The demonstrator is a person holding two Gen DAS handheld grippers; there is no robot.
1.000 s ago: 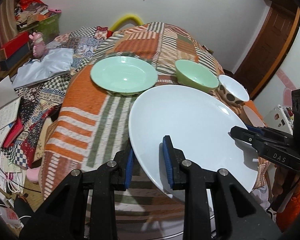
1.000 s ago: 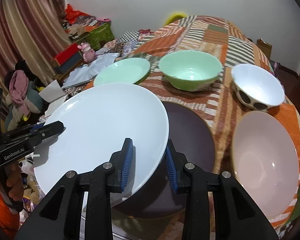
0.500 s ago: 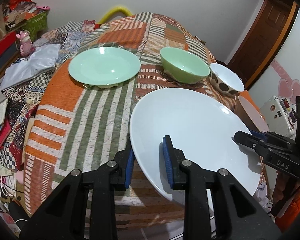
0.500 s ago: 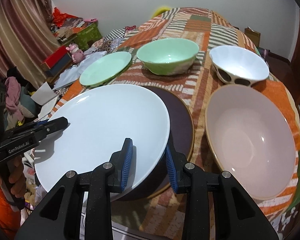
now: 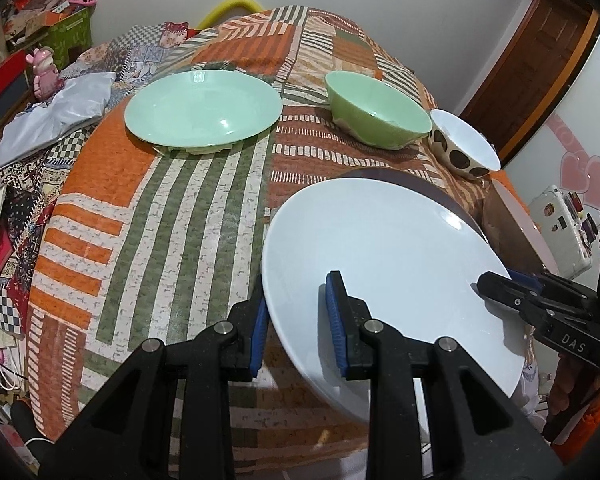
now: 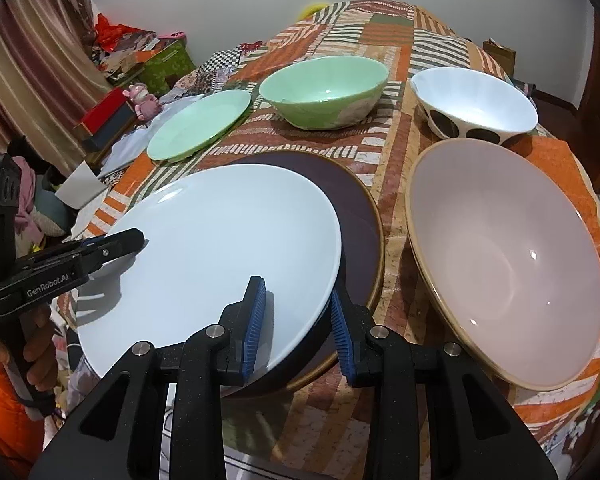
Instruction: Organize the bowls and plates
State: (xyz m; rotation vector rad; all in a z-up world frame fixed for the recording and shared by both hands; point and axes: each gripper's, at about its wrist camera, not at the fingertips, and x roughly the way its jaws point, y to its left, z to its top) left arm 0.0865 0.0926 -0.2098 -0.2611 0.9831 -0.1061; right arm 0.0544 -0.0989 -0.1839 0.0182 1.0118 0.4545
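Observation:
Both grippers hold a large white plate [image 5: 388, 256] by opposite edges, just above a dark brown plate [image 6: 356, 216] on the patchwork tablecloth. My left gripper [image 5: 298, 320] is shut on its left rim. My right gripper [image 6: 296, 320] is shut on its right rim, and the plate shows there too [image 6: 220, 248]. A green plate [image 5: 202, 108], a green bowl [image 5: 376, 110] and a white bowl with dark spots [image 5: 464, 148] sit farther back. A large pinkish bowl [image 6: 504, 256] sits to the right of the brown plate.
The table's near edge [image 5: 148, 380] drops off just in front of my left gripper. Left of the table lie piled cloths, books and a pink toy [image 5: 44, 74]. A wooden door [image 5: 528, 60] stands at the back right.
The white plate has moved forward and down with both grippers, over the brown plate. Both grips are unchanged.

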